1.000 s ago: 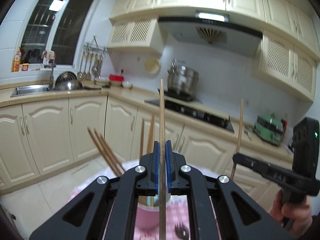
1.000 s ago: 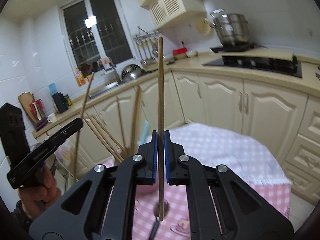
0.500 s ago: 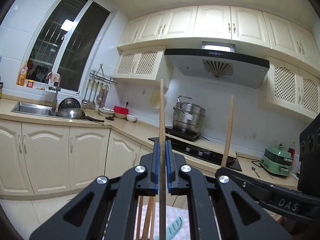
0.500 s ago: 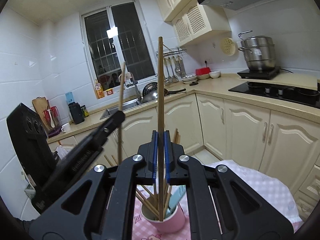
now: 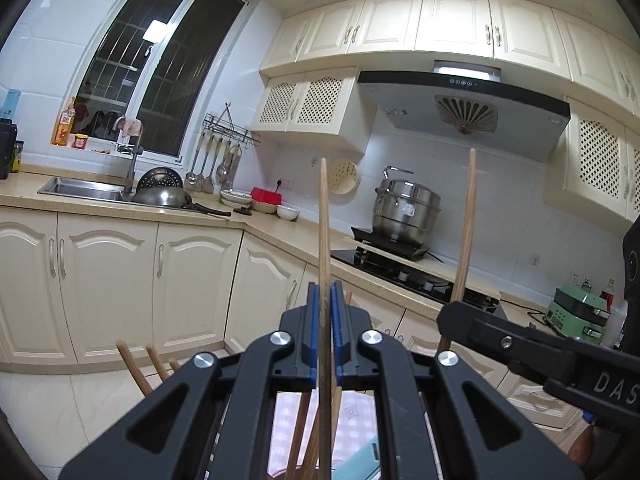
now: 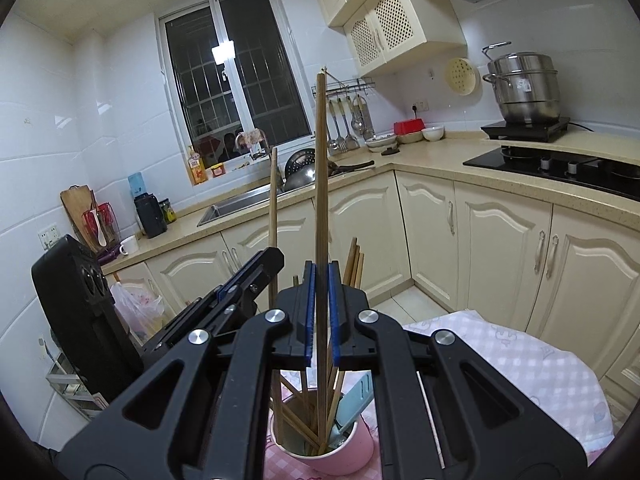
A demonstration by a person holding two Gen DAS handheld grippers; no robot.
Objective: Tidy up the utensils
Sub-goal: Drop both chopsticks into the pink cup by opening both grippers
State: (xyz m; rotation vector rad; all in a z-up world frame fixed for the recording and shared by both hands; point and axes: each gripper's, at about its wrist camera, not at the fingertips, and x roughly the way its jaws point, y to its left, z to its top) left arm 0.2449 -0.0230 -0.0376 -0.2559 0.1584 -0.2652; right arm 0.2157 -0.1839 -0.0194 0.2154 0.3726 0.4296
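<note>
Left gripper [image 5: 325, 344] is clamping one wooden chopstick [image 5: 324, 248] between its blue fingers [image 5: 312, 336], stick standing near upright, narrow tip up, lower end running down out of view below the jaws. In the right wrist view the same gripper [image 6: 276, 258] is sitting left of the cup, its chopstick [image 6: 273, 216] rising above it.

Right gripper [image 6: 320, 312] is also pinching a single chopstick [image 6: 320, 168], fingers [image 6: 307, 312] pressed together on it, stick upright with its lower end reaching down into the pink cup [image 6: 348, 454]. In the left view that gripper [image 5: 452, 314] is showing at right with its stick [image 5: 466, 224].

Cup is sitting on the pink checked tablecloth [image 6: 500, 356] on the bench, already holding several chopsticks [image 6: 354, 264] fanned out plus a pale blue utensil [image 6: 352, 400]; its type is unclear.

Handling judgement: chopsticks are light, stiff, thin and smooth, so they are likely pivoting or slipping in a narrow pinch. Best hold looks like the mid-to-lower shaft, as now, keeping the stick vertical. Both sticks appear ready for lowering into the cup. Cup looks light and could tip if a stick levers against its rim.
</note>
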